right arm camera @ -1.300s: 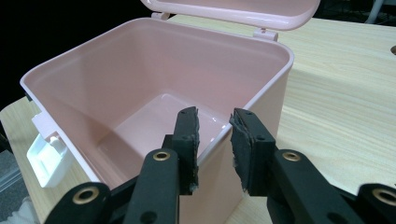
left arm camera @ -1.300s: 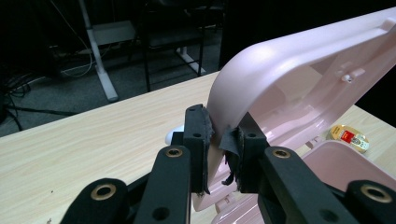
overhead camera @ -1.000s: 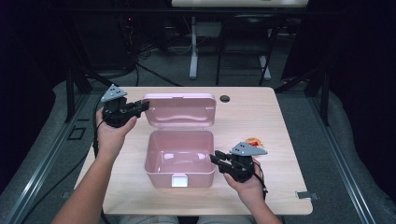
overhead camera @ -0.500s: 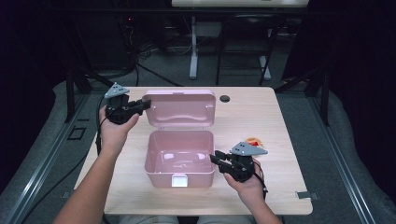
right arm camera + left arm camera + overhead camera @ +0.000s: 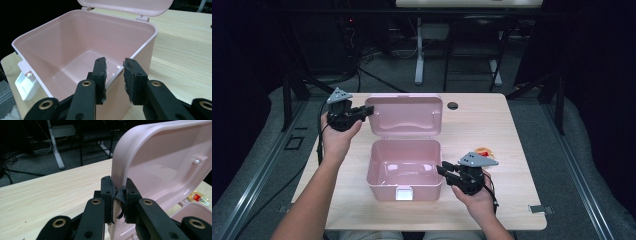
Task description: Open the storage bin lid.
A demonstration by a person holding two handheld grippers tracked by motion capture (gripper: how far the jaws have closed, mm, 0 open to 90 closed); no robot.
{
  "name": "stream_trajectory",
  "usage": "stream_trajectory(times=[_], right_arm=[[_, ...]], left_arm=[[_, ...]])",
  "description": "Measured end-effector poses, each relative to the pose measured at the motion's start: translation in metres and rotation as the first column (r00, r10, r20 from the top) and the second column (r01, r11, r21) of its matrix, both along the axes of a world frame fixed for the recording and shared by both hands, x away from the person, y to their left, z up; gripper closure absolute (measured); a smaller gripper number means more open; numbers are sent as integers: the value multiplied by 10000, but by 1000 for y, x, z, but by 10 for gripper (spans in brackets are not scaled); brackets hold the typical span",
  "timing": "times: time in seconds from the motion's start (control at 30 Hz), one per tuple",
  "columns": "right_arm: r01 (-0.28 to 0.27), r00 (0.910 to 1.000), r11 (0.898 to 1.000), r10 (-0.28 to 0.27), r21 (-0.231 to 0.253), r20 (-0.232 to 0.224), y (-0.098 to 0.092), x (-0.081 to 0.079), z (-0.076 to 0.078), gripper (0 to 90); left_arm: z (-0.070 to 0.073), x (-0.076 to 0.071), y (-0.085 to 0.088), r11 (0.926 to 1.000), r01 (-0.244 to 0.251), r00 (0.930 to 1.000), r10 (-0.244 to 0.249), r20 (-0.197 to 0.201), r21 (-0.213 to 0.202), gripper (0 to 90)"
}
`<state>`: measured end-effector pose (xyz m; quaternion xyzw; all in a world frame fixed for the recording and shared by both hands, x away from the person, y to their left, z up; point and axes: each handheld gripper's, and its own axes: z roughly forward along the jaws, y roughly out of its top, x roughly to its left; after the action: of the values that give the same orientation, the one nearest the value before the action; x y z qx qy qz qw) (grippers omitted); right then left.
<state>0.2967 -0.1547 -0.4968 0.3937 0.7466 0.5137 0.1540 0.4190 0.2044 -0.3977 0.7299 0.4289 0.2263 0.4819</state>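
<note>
A pink plastic box [image 5: 384, 186] stands open near the table's front, its hinged lid [image 5: 407, 116] tilted up behind it. My left gripper [image 5: 365, 112] is at the lid's left edge; its jaws have just been closing, and in the left gripper view the pads of the left gripper [image 5: 119, 195] now pinch the lid [image 5: 162, 165] rim. My right gripper [image 5: 443, 170] is at the box's right wall. In the right gripper view the right gripper [image 5: 114, 72] straddles that wall's rim, shut on it. The box [image 5: 75, 50] is empty inside.
A white latch [image 5: 403, 193] sits on the box's front wall. A small orange and red packet [image 5: 484, 151] lies on the table [image 5: 492, 125] right of the box. A dark cable hole [image 5: 452, 105] is behind the lid. Desk legs and cables stand beyond the far edge.
My left gripper has shifted slightly right onto the lid's left edge and closed on it; the lid stands a little more upright. The right gripper and the box have stayed put.
</note>
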Motion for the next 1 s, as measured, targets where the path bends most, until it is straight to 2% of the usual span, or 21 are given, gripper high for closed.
stream_trajectory(times=[0.27, 0.7, 1.0], right_arm=[[-2, 10000, 10000, 2, 11, -6, 0, 0, 0, 713], [-11, 10000, 10000, 11, -5, 7, 0, 0, 0, 713], [-30, 10000, 10000, 29, 35, 16, 0, 0, -1, 711]], left_arm=[[0, 5, -2, 9998, -190, 9998, 190, -82, 55, 824], [-5, 16, -3, 9991, -358, 9992, 354, -176, -213, 824], [-9, 25, -3, 9986, -472, 9983, 464, -344, -232, 823]])
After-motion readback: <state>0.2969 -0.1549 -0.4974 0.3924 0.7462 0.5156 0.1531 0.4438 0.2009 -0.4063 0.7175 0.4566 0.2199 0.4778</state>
